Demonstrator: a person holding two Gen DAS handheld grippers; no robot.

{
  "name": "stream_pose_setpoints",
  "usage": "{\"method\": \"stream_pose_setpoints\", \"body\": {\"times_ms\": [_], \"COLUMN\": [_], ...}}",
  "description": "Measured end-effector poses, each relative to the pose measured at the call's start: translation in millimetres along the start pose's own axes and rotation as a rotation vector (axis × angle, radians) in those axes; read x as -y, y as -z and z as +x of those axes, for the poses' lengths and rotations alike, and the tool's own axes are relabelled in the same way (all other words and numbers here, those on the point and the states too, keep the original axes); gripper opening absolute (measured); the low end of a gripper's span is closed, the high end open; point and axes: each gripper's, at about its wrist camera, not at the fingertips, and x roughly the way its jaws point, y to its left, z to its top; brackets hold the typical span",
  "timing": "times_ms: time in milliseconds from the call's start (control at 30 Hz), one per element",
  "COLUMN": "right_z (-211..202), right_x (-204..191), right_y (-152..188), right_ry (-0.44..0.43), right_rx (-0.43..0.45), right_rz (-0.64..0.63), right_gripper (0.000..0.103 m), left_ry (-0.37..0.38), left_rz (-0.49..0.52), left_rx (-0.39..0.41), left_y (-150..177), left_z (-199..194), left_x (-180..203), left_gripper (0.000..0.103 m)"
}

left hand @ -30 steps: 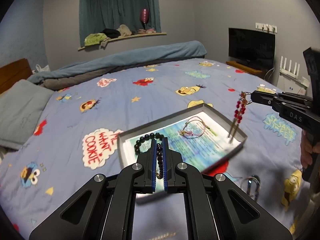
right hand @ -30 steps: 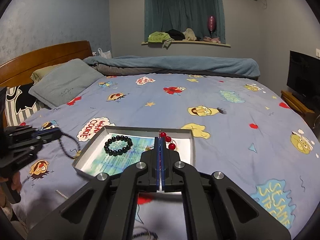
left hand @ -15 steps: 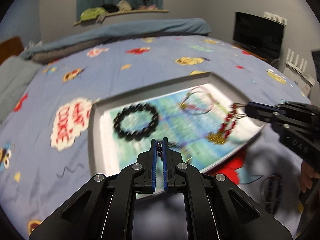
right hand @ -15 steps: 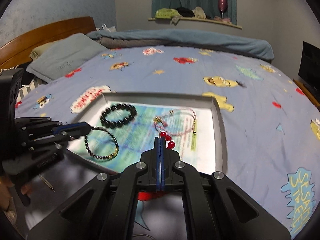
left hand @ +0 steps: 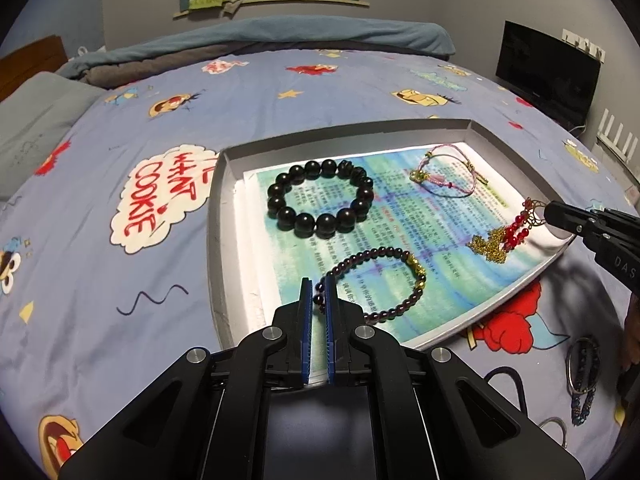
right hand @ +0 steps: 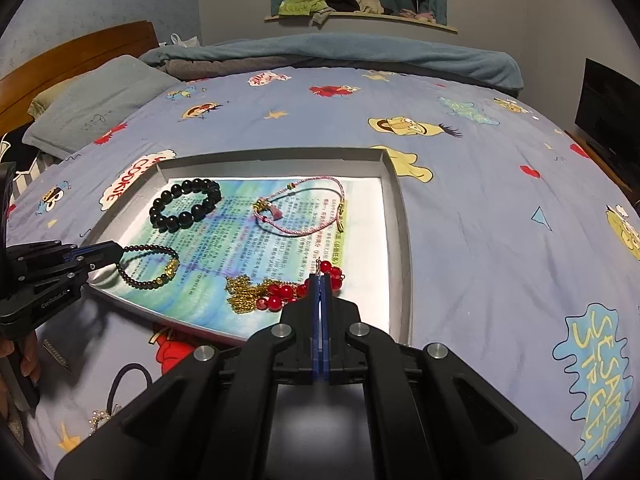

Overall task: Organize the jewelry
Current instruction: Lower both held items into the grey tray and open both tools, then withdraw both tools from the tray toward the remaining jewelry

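While both claws reach over the shallow grey cardboard tray [left hand: 224, 216] on the cartoon-print blue bedsheet [left hand: 120, 240], the left gripper [left hand: 319, 300] at lower centre is clenched on the small dark-beaded bracelet with gold charms [left hand: 384, 280], which lies on the tray's printed paper liner [left hand: 400, 216]. The right gripper [right hand: 321, 280] is clenched on the red-bead and gold-chain ornament [right hand: 264, 292], low in its frame. Large black bead bracelet [left hand: 320, 204] and pink cord bracelet [left hand: 448, 176] lie at the tray's upper part.
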Motion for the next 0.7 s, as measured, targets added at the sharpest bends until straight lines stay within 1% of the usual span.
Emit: {"method": "stream_pose_setpoints", "body": {"times_ms": [33, 100, 167, 200, 233, 267, 400, 467, 533, 600, 633, 667, 700], "right_z": [0, 0, -3, -5, -7, -10, -18, -21, -26, -31, -34, -37, -39], "right_x": [1, 3, 4, 4, 4, 5, 7, 9, 11, 11, 11, 11, 11], "right_y": [0, 0, 0, -1, -1, 0, 1, 1, 1, 3, 4, 4, 5], "right_ry": [0.004, 0.006, 0.005, 0.005, 0.009, 0.009, 0.009, 0.011, 0.010, 0.008, 0.008, 0.008, 0.009], "right_rx": [-0.001, 0.001, 0.006, 0.012, 0.018, 0.025, 0.035, 0.037, 0.040, 0.044, 0.045, 0.047, 0.049], "right_rz": [0.002, 0.007, 0.013, 0.014, 0.015, 0.017, 0.024, 0.032, 0.037, 0.038, 0.038, 0.039, 0.039], "right_gripper": [0.001, 0.001, 0.002, 0.004, 0.010, 0.012, 0.012, 0.020, 0.024, 0.026, 0.030, 0.036, 0.038], "left_ry": [0.004, 0.003, 0.001, -0.001, -0.005, -0.008, -0.006, -0.009, -0.018, -0.023, -0.022, -0.021, -0.021], "left_rz": [-0.006, -0.013, -0.019, -0.017, -0.014, -0.012, -0.010, -0.004, 0.004, 0.012, 0.014, 0.013, 0.013], "left_rx": [-0.003, -0.006, 0.000, 0.003, 0.006, 0.007, 0.021, 0.031, 0.043, 0.053, 0.057, 0.061, 0.067], "left_y": [0, 0, 0, 1, 1, 1, 1, 0, -1, -2, -2, -3, -3], "left_z": [0, 0, -2, -3, -4, -6, -13, -19, -25, -31, -34, -37, -41], "left_x": [-1, -4, -5, -5, -4, -4, -2, -1, 2, 4, 6, 6, 7], "left_gripper": [0.006, 0.012, 0.029, 0.030, 0.031, 0.032, 0.038, 0.045, 0.051, 0.053, 0.057, 0.059, 0.060]}}
